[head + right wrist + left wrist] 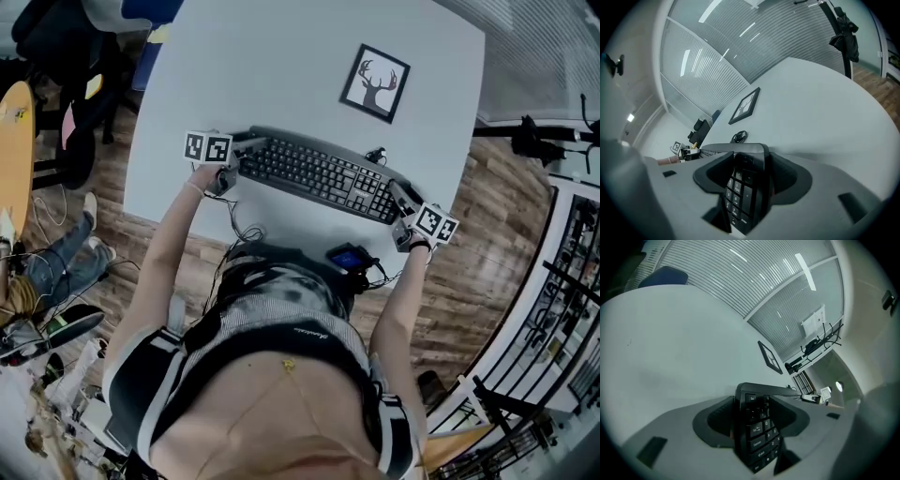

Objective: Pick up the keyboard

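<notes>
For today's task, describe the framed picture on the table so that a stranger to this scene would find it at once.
Start at the big white table. Beyond the black keyboard, toward the far right corner, a small framed picture sits apart from it. It alone shows a black deer head with antlers on white, inside a dark frame.

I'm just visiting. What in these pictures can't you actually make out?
Head view: whether the keyboard has left the table; from above, its underside is hidden.
Head view: the blue screen at the person's waist, too small to read.
Head view: the small dark thing behind the keyboard, too small to name.
Head view, left edge: a seated person's legs, the rest cut off.
</notes>
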`<state>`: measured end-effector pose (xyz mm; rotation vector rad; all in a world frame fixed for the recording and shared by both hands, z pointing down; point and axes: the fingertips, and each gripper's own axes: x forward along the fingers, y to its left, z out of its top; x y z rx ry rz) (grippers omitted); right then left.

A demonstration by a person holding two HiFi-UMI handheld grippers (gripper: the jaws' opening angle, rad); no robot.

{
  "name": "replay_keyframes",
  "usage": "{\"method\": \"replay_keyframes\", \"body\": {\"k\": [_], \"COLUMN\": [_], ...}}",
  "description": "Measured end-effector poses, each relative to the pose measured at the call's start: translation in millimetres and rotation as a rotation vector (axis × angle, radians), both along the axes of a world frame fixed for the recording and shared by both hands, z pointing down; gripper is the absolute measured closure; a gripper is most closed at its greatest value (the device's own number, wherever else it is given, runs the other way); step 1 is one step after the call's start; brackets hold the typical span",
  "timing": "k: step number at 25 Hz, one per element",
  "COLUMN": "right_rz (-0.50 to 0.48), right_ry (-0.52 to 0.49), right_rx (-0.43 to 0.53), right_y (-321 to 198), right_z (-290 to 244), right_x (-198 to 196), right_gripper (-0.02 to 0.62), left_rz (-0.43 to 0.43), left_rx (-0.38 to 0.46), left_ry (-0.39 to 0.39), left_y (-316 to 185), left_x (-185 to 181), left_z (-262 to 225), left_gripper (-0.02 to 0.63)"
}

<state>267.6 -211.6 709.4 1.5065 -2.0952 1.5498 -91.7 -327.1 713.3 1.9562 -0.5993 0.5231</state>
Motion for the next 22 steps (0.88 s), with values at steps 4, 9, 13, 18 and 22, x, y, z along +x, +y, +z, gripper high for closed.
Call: {"method": "replay_keyframes", "body": {"k": [4,9,13,18,22], "right_rz": [0.000,0.005,0.015,0.032,0.042], "right_ry": [0.011,0.026,0.037,0.058,0.059], "right_rx": [0.004,0.007,0.018,0.039,0.043], "right_y": [0.0,-0.2,0.7,-0.6,-0.7], "right_z": [0.6,1.7,0.8,-1.1,-1.1], "right_x": [-1.4,-0.8,0.1,1.4,1.6], "right_gripper": [0.356,0.351,0.353,0.353,0.353], "left_rz": [-0.019,-0.028,-0.031,-0.037,-0.043], "left_rx": [-0.025,-0.008,0.003,0.004,0.011], "left_ry": [0.016,0.005,-0.004,-0.005,-0.013], "left_y": [-2.3,-2.8,-3.1,-4.0,-4.0], "left_x": [-1.9,-1.5,-0.6,-0.7,-0.8], "left_z": [0.4,0.4,0.5,-0.2,0.1], "left_gripper": [0.390,0.390,0.390,0.390,0.390]}}
